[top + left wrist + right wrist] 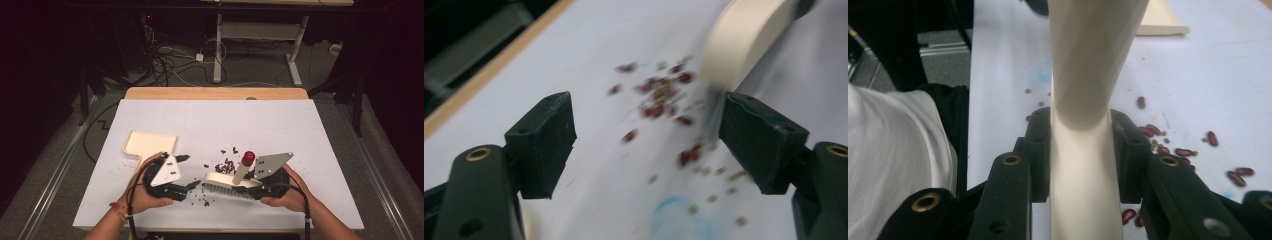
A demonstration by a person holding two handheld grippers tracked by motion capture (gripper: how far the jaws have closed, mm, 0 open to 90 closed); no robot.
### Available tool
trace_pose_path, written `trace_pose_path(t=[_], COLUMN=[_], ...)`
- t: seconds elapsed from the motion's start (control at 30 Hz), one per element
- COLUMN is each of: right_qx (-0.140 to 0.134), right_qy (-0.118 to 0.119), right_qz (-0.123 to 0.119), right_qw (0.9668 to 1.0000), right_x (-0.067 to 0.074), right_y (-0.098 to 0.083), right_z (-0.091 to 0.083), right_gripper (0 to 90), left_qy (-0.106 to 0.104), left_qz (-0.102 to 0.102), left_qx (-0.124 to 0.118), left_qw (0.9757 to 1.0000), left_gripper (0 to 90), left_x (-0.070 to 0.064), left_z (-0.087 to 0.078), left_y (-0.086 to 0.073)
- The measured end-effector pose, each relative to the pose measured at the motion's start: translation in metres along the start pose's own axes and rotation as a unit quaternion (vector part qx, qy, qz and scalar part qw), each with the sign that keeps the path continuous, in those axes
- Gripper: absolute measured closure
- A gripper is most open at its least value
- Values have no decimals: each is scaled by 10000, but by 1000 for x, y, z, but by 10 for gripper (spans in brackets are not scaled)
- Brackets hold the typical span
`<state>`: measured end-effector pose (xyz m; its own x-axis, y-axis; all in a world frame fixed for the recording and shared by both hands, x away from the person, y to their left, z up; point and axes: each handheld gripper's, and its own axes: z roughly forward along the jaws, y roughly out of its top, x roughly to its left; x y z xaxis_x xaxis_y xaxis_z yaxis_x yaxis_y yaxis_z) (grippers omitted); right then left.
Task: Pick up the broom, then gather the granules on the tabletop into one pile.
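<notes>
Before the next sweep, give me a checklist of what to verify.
1. Right gripper shut on the cream plastic brush's handle: ok.
2. Left gripper open, nothing between its fingers: ok.
3. Cream plastic dustpan held for catching: not ok, it lies on the white table cover.
4. Dark red beans gathered: not ok, scattered.
5. Brush bristles touching the cover: cannot tell.

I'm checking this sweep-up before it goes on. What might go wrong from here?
1. The right claw grips the brush by its handle alone, so a hard stroke may twist it.
2. The dustpan lies behind the open left claw, unheld; it may slide when beans reach it.
3. Beans are scattered widely; a fast sweep could roll some off the table.
</notes>
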<state>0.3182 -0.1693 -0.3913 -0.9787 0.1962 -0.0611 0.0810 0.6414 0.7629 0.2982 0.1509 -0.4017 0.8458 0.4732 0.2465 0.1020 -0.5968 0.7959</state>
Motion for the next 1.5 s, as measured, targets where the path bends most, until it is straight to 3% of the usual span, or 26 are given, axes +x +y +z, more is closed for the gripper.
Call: trace_pose_path(t=[0.07, 0.17, 0.27, 0.33, 0.4, 0.57, 0.7, 0.9, 1.1, 1.27, 1.37, 1.47, 1.5], right_qx=[-2, -28, -19, -6, -15, -22, -41, 153, 317, 240, 236, 225, 225], right_qy=[-120, -228, -441, -478, -446, -217, 25, 368, 855, 653, 452, 400, 400], right_qz=[79, 187, 328, 401, 457, 529, 591, 599, 621, 592, 894, 1254, 1254], right_qw=[9999, 9996, 9985, 9981, 9980, 9984, 9982, 9974, 9939, 9958, 9947, 9910, 9910], right_x=[0, 0, -2, -3, -4, -1, 13, 29, 47, 47, 32, 16, 16], right_y=[1, 2, 4, 5, 6, 11, 21, 28, 38, 43, 36, 28, 28], right_z=[-3, -5, -7, -7, -6, 0, 9, 36, 81, 91, 92, 93, 93], right_gripper=[680, 680, 680, 680, 680, 680, 680, 680, 680, 681, 680, 678, 678], left_qy=[493, 957, 1291, 1407, 1542, 1636, 1639, 1708, 1764, 1757, 1690, 1630, 1605], left_qz=[-136, -333, -402, -644, -749, -905, -1108, -1161, -1154, -1228, -1129, -1044, -1049], left_qx=[71, 134, 238, 149, 171, 126, 238, 257, 408, 334, 362, 403, 416], left_qw=[9987, 9948, 9905, 9878, 9850, 9823, 9799, 9781, 9767, 9762, 9785, 9803, 9806], left_gripper=[185, 172, 161, 161, 161, 162, 161, 161, 162, 162, 162, 162, 162], left_x=[1, 0, 1, 5, 12, 24, 27, 26, 24, 22, 21, 19, 18], left_z=[-11, -25, -36, -41, -41, -42, -45, -47, -48, -49, -46, -44, -43], left_y=[-15, -37, -53, -64, -71, -80, -87, -91, -96, -95, -92, -91, -91])
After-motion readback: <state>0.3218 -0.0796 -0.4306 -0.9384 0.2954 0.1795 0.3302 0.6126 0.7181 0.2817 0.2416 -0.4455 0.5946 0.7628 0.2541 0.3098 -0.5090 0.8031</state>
